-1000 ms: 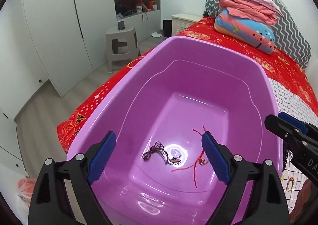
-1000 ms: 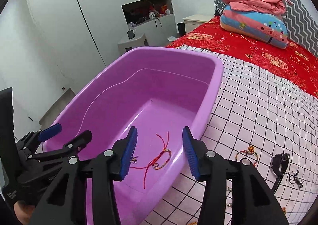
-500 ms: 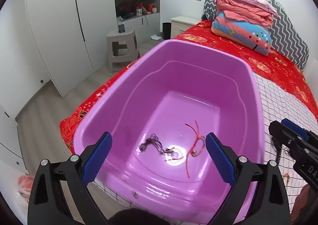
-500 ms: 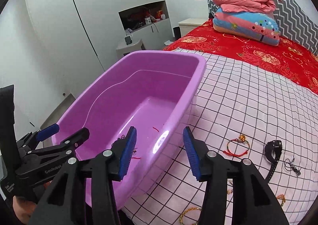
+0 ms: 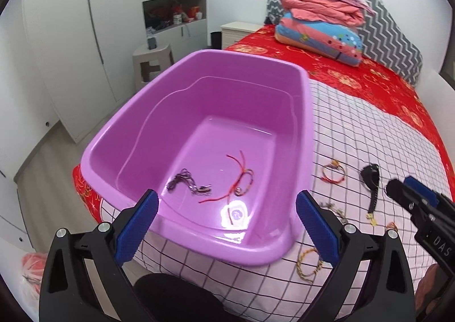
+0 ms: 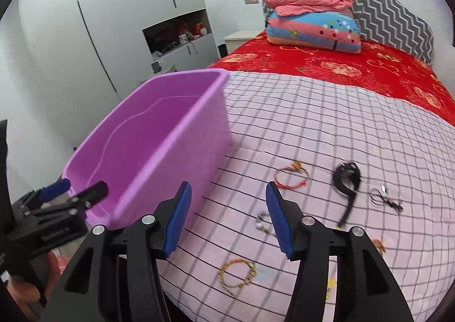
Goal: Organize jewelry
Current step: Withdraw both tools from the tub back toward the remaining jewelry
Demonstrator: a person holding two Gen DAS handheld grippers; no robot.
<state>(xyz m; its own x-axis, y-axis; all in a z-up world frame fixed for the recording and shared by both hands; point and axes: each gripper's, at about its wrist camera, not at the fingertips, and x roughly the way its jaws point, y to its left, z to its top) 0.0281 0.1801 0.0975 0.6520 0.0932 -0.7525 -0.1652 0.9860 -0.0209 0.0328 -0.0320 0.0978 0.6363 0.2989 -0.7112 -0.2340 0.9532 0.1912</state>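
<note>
Right wrist view: right gripper wide, empty, over checked sheet; left gripper wide, empty, at purple tub. Two bracelets in tub, rest on sheet. Between picks; next: descend on beaded bracelet, pinch thin cord

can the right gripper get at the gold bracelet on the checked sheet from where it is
Probably yes: the right gripper is open and empty, and the gold bracelet lies flat on the checked sheet just below its fingers, nothing covering it.

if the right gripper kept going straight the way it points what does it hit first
Probably the checked cloth on the bed, bare between the tub and the red bracelet. The right gripper is open and empty; depth is unclear.
</note>
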